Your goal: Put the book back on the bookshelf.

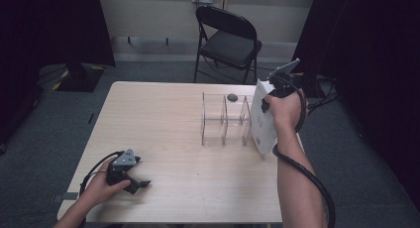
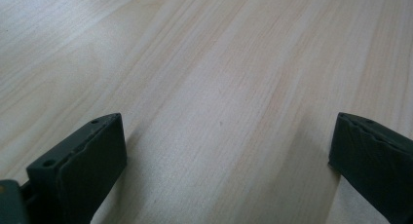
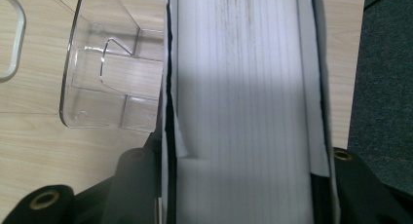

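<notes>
A pale wood table point(image 1: 163, 119) is set on grey carpet point(image 1: 44, 124); at upper centre a black chair point(image 1: 228, 37) is seen. At lower left the left gripper point(image 1: 143, 183) is held with jaws spread; at right a white book point(image 1: 262, 121) is clamped by the right gripper point(image 3: 243, 185) beside a clear rack point(image 1: 223, 120).

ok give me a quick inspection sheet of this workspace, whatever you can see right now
Surface: light wooden table, bare over most of its top.
Job's things: clear divided rack standing on the table's right half; white book held upright at the rack's right end, pages facing the right gripper view.
Clutter: small dark round thing at the rack's far side; cannot tell what it is.
Grippers: left gripper low over bare wood, jaws wide apart, holding nothing; right gripper clamped across the book.
Cables: black cable runs along the right forearm; another loops from the left gripper.
Surroundings: black folding chair, grey carpet, dark curtains.
</notes>
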A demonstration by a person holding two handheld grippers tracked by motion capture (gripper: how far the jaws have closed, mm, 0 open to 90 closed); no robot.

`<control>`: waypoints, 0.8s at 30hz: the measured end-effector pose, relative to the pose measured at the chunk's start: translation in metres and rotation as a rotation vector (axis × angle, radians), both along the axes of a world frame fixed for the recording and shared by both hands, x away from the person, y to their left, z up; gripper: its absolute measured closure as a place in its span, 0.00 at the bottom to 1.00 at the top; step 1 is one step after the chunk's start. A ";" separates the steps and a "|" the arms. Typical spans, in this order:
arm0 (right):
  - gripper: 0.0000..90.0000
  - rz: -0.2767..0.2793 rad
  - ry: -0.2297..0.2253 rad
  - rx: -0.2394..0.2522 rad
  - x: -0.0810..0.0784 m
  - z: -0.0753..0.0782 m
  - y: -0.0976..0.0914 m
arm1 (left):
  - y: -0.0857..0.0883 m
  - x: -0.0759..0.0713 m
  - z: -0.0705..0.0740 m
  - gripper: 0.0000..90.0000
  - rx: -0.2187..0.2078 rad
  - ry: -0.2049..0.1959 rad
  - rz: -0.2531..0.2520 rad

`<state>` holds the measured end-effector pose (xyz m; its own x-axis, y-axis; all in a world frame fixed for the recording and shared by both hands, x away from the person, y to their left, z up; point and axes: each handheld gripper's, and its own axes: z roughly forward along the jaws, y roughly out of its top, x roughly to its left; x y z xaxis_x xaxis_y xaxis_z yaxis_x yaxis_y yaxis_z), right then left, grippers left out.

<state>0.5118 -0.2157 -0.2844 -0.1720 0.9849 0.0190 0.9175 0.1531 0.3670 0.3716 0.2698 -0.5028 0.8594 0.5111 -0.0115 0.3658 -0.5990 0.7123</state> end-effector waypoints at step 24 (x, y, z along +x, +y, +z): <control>0.58 0.009 -0.018 0.003 0.009 -0.007 0.008 | 0.000 0.000 0.000 0.00 0.000 0.000 0.000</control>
